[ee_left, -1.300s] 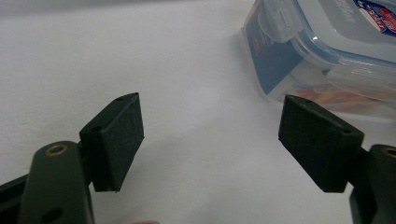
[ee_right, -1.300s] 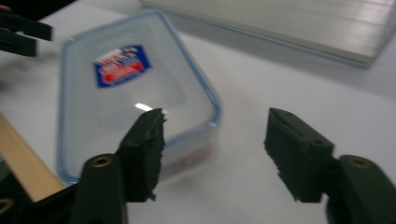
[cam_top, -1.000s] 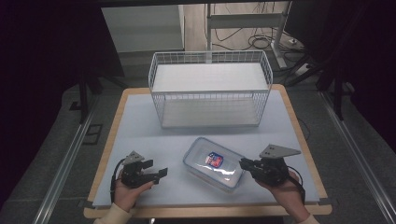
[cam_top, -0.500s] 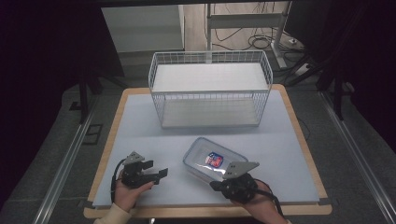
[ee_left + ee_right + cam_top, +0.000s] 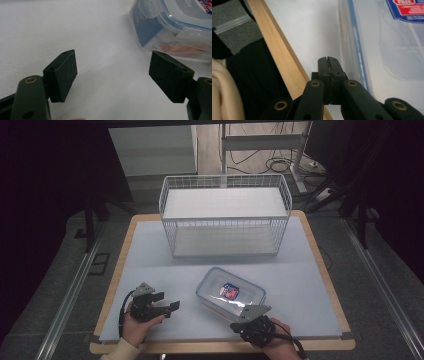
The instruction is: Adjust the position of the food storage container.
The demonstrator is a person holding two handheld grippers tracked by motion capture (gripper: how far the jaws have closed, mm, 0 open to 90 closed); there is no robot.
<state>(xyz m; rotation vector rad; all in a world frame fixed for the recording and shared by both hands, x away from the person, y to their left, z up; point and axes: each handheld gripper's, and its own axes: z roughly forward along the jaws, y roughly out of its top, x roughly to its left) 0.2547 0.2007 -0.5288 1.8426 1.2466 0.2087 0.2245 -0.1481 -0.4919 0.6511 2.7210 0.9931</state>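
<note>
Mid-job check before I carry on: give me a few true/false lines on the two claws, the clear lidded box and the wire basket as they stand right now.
1. The left claw is open, with nothing between its jaws. True.
2. The right claw is wide open. False: its jaws are pressed together, shut on nothing.
3. The clear lidded box sits inside the wire basket. False: it lies on the table mat in front of the basket, lid on.
4. The wire basket holds nothing that can be seen. True.
5. The right claw sits at the near side of the box, by the table's wooden edge. True.
6. The left claw grips the box. False: the box lies beyond its jaws, apart from them.
</note>
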